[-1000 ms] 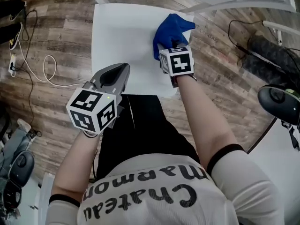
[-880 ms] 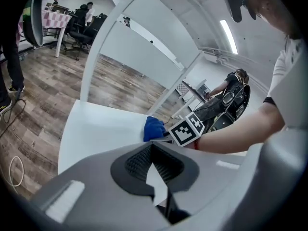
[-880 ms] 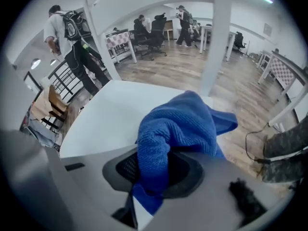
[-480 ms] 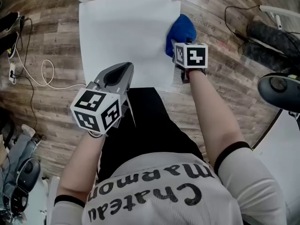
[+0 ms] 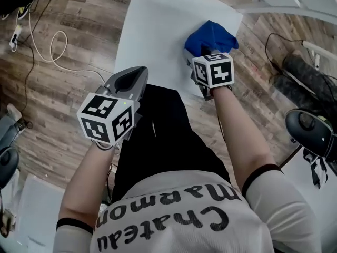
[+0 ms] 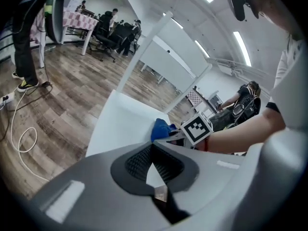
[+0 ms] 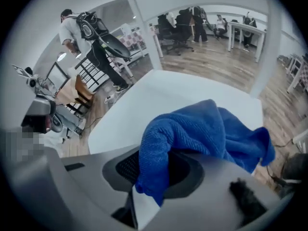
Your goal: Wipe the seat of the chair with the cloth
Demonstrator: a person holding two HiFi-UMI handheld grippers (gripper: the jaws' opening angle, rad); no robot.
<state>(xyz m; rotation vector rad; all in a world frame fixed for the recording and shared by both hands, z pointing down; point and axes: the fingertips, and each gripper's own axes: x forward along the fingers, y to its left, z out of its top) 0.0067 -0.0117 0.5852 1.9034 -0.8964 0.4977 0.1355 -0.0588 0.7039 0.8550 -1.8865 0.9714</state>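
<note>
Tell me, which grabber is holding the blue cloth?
The right gripper: its jaws pinch the blue cloth. The left gripper holds nothing.

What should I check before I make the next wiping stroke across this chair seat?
1. Cloth gripped: the right gripper has its jaws shut on a fold of the blue cloth. Ok.
2. Cloth on the surface: it appears to rest on the white seat, near its right edge. Ok.
3. Path: nothing else shows on the seat to the cloth's left. Ok.
4. Left gripper: jaws together, empty, held near the seat's front edge, apart from the cloth. Ok.
5. Floor cable: lies beside the chair, off the seat. Ok.
6. Which parts are already wiped: cannot tell.
</note>
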